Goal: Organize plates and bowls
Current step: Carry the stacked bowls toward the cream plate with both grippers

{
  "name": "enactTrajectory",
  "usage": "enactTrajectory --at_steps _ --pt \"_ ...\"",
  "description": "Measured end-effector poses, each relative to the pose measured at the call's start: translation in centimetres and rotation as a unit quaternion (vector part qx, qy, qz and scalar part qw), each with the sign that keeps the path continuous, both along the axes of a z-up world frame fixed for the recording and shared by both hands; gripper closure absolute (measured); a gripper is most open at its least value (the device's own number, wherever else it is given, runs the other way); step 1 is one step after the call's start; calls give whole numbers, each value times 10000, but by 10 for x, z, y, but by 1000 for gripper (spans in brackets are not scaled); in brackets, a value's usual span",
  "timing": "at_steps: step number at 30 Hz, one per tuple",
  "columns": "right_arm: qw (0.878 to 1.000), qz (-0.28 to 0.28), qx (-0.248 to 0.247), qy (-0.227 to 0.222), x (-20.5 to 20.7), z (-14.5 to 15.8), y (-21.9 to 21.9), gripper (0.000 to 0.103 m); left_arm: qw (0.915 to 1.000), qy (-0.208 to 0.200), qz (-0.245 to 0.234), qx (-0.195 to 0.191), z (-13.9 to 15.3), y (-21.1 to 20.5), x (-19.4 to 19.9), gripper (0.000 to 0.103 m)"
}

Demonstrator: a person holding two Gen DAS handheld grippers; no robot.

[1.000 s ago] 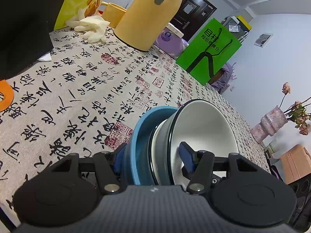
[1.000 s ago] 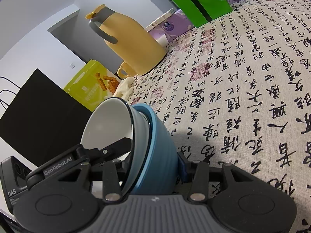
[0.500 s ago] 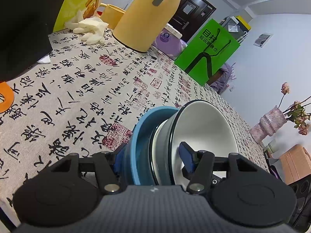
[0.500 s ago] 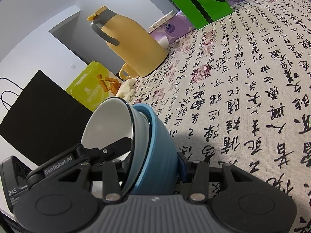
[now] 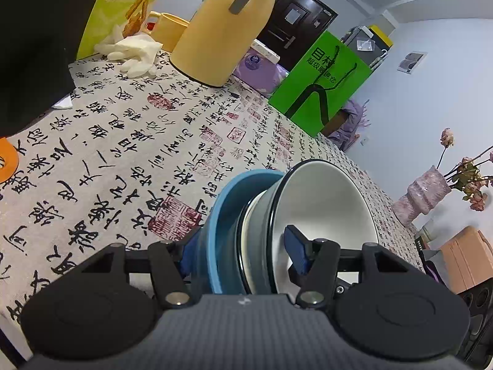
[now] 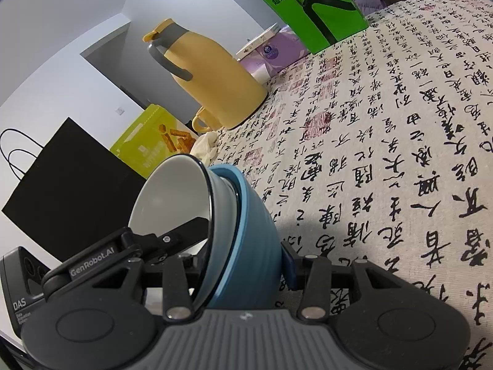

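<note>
The left gripper (image 5: 243,251) is clamped on a stack of nested bowls (image 5: 265,215), 1 pad inside the white top bowl (image 5: 326,203), the other outside the blue bowl (image 5: 222,215). The right gripper (image 6: 237,262) is closed on the same stack (image 6: 234,215) from the opposite side. The stack is held tilted above the tablecloth (image 5: 107,154). A yellow jug (image 5: 222,30) and a green bag (image 5: 320,83) are seen beyond.

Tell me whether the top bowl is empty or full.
Empty: the white-lined bowl nested in the blue bowl shows only bare white interior.
</note>
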State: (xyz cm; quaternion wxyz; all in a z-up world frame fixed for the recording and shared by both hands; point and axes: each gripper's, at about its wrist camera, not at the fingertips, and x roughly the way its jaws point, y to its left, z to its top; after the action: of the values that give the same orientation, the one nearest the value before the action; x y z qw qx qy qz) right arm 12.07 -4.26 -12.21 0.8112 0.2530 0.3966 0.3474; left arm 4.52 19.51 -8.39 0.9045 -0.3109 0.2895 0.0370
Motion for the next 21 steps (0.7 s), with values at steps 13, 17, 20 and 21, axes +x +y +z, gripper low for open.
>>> enactTrajectory --at_steps 13,17,20,21 --pt "9999 -43 70 -80 -4 7 -10 59 9999 -76 -51 76 10 -11 -2 45" --pt "9999 -69 88 -96 -5 8 -13 60 9999 -89 -69 95 12 -15 -2 45" --pt "9998 -87 103 -111 -6 9 -16 60 9999 -106 -81 109 14 -18 -2 45" --pt "9998 -92 110 -117 -6 10 -17 60 9998 -109 -84 115 14 -19 -2 45"
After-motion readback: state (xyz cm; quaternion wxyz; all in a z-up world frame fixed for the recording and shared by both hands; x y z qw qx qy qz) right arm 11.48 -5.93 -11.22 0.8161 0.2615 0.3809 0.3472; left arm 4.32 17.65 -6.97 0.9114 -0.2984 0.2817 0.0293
